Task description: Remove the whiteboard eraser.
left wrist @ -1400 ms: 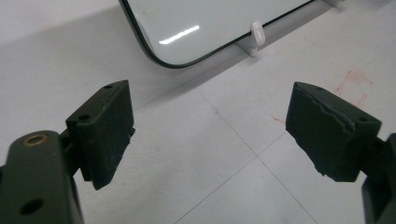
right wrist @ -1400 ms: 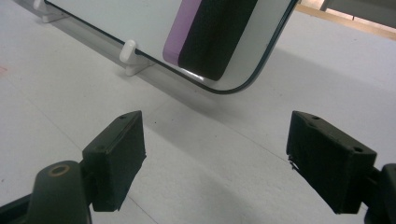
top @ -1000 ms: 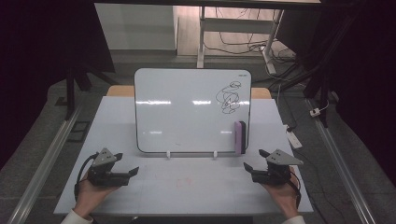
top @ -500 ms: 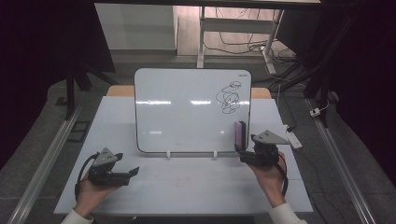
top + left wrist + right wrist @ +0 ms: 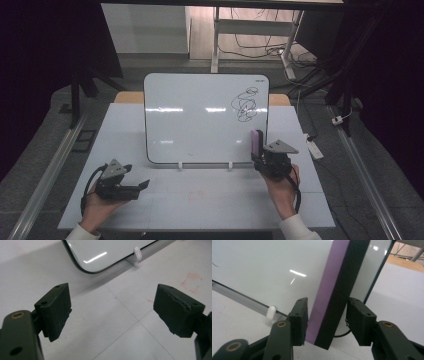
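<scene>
A whiteboard [image 5: 200, 120] stands upright on the white table [image 5: 200, 205], with a black scribble [image 5: 245, 105] near its top right. A purple and black eraser [image 5: 257, 141] sticks upright to the board's lower right corner. My right gripper [image 5: 259, 159] is at that corner. In the right gripper view its jaws press both sides of the eraser [image 5: 332, 290], so the right gripper [image 5: 327, 315] is shut on it. My left gripper [image 5: 145, 186] rests low at the front left, open and holding nothing. In the left gripper view, bare table shows between the spread jaws of the left gripper [image 5: 111, 310].
Two white clips [image 5: 180, 164] hold the board's bottom edge. A small white object [image 5: 312, 147] lies at the table's right edge. Faint red marks [image 5: 191, 282] show on the tabletop. Metal rails [image 5: 50, 170] run along both sides, and cables lie on the floor behind.
My right gripper moved forward and left from the table's front right to the board's lower right corner and closed around the eraser. The left gripper stayed put.
</scene>
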Demonstrator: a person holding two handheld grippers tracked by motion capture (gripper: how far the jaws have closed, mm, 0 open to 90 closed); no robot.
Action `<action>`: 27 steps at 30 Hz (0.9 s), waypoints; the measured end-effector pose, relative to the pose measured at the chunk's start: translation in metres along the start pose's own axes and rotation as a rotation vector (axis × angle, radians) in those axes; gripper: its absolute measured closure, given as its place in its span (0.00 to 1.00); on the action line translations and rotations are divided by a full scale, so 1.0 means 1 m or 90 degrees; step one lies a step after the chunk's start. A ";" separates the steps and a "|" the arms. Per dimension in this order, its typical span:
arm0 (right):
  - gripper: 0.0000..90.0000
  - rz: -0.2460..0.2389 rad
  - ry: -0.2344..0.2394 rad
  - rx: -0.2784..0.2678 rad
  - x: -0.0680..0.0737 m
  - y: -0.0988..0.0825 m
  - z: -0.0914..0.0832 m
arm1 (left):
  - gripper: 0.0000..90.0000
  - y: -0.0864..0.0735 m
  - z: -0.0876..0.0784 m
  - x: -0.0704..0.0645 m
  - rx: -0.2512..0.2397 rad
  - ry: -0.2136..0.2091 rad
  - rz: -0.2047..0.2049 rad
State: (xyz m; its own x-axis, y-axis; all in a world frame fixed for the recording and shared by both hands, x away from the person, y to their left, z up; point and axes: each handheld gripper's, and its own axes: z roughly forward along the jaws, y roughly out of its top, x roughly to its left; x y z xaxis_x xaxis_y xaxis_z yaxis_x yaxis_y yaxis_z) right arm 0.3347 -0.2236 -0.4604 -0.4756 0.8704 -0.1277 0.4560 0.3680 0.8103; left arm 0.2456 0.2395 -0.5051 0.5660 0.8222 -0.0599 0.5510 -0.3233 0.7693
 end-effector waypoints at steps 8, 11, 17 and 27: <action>0.67 0.017 -0.005 -0.002 0.001 -0.001 0.001 | 0.17 0.000 0.000 0.000 0.001 0.002 0.003; 0.69 0.029 0.000 -0.007 -0.001 -0.002 0.001 | 0.17 0.000 0.000 -0.001 0.001 0.004 0.005; 0.71 0.031 0.001 -0.022 -0.002 -0.001 -0.005 | 0.17 0.000 0.000 -0.002 0.002 0.007 0.007; 0.71 0.016 0.023 -0.077 0.000 0.008 -0.030 | 0.17 0.000 0.000 -0.003 -0.001 0.007 0.003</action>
State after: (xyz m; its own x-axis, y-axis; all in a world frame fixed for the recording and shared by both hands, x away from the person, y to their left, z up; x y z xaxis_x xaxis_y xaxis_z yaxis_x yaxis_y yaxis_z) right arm 0.3156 -0.2306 -0.4365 -0.4926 0.8658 -0.0875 0.3752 0.3020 0.8764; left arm 0.2437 0.2374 -0.5048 0.5613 0.8261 -0.0494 0.5475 -0.3258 0.7708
